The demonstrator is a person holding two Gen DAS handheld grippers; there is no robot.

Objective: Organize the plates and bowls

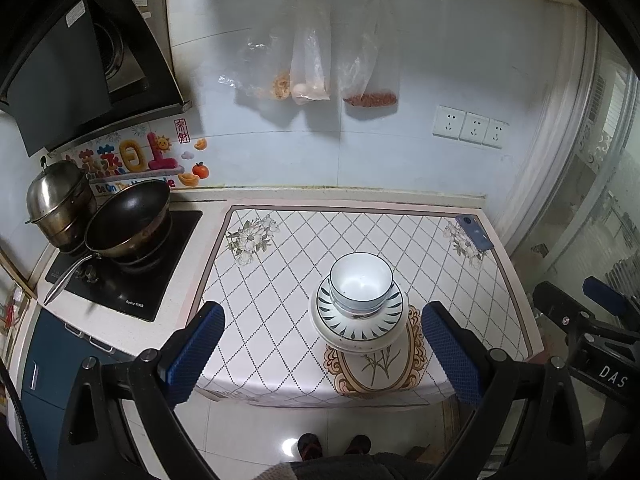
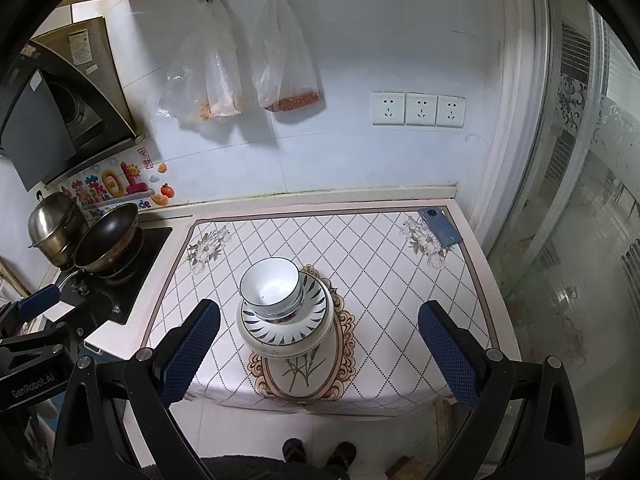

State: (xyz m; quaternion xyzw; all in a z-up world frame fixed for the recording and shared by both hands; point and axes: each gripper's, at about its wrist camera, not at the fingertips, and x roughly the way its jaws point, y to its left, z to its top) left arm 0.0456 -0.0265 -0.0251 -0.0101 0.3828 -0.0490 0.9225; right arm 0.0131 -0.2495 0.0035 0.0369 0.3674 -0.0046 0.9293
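Observation:
A stack of white bowls [image 1: 361, 283] [image 2: 272, 286] with dark rims sits on a leaf-patterned plate [image 1: 360, 322] [image 2: 285, 330], which rests on a plain white plate underneath. The stack stands near the front middle of the patterned counter mat [image 1: 280, 264] [image 2: 380, 272]. My left gripper [image 1: 322, 354] hangs open above the counter's front edge, its blue pads to either side of the stack and nearer to me. My right gripper [image 2: 320, 354] is open too, held high and back from the stack, holding nothing.
A black wok [image 1: 128, 220] [image 2: 108, 238] and a steel pot [image 1: 58, 198] [image 2: 56, 224] sit on the stove at the left. A blue phone [image 1: 474, 233] [image 2: 440, 226] lies at the mat's far right corner. Plastic bags [image 1: 312, 64] [image 2: 240, 72] hang on the wall. A person's feet [image 1: 334, 446] show on the floor.

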